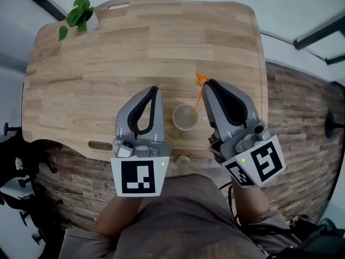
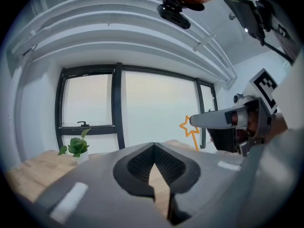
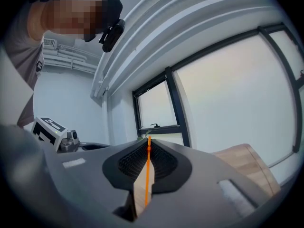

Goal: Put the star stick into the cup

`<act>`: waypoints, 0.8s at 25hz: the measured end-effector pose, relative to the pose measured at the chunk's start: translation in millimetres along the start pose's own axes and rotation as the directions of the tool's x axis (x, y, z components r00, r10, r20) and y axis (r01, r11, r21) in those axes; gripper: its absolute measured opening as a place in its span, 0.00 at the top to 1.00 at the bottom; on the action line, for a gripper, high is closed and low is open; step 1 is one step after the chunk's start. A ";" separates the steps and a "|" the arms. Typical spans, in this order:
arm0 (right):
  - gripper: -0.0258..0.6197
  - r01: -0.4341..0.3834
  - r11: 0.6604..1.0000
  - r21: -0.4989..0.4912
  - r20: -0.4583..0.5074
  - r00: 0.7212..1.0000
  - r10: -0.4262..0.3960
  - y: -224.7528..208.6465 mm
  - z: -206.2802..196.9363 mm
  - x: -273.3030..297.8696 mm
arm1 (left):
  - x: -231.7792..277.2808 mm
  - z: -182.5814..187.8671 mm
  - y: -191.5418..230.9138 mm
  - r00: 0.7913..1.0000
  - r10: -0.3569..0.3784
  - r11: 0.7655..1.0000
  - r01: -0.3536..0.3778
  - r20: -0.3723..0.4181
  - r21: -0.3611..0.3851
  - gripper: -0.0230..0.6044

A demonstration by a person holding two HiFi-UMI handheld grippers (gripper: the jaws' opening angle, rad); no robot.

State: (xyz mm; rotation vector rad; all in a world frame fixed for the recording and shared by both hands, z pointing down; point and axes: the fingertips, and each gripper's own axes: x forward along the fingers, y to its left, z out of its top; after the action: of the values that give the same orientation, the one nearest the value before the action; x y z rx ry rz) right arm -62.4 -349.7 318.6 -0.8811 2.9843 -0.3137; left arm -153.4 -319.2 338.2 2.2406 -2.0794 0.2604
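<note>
Pale wooden planks make up the worktop (image 1: 135, 42), which is seen from above with brick-patterned flooring showing beyond its near edge. The orange star stick (image 1: 197, 99) is held slanted above the near middle of the worktop, its star uppermost and farthest from the person. Its lower end is seen at the mouth of the cup (image 1: 185, 117); whether it reaches inside cannot be told. The cup stands upright close to the near edge.

The stick is clamped by the right hand-held gripper (image 1: 209, 83). In the right gripper view the thin orange shaft runs straight up the seam between the closed pads. This gripper is held just right of the cup, leaned a little inward, with its tips pointed away from the person and raised towards the windows.

The left hand-held gripper (image 1: 155, 89) is held just left of the cup, roughly parallel to the right one. Its jaws are brought together with nothing between them, and bare wood is seen through the gap below the tips. Both forearms are extended forward from the bottom of the head view.

A small potted plant (image 1: 80, 15) is set at the far left corner.
</note>
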 end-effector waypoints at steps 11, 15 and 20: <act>0.89 0.029 0.998 0.052 -0.080 0.997 -0.025 -0.4 -53.7 -5.9 | 2.9 -47.4 -7.8 0.996 -0.042 0.998 0.038 -0.080 -0.053 0.96; 0.89 0.031 0.997 0.067 -0.075 0.997 -0.026 -0.1 -62.7 -2.8 | 3.2 -55.7 -5.1 0.995 -0.047 0.997 0.042 -0.090 -0.061 0.96; 0.89 0.038 0.997 0.061 -0.064 0.997 -0.034 -2.7 -64.8 -0.4 | 1.6 -63.0 -0.1 0.994 -0.045 0.997 0.038 -0.102 -0.072 0.96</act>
State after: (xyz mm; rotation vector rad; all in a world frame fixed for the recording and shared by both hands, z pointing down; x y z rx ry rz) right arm -65.2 -339.6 382.5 -0.9370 2.9999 -0.4410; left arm -157.8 -310.1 400.4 2.1788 -1.9569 0.2889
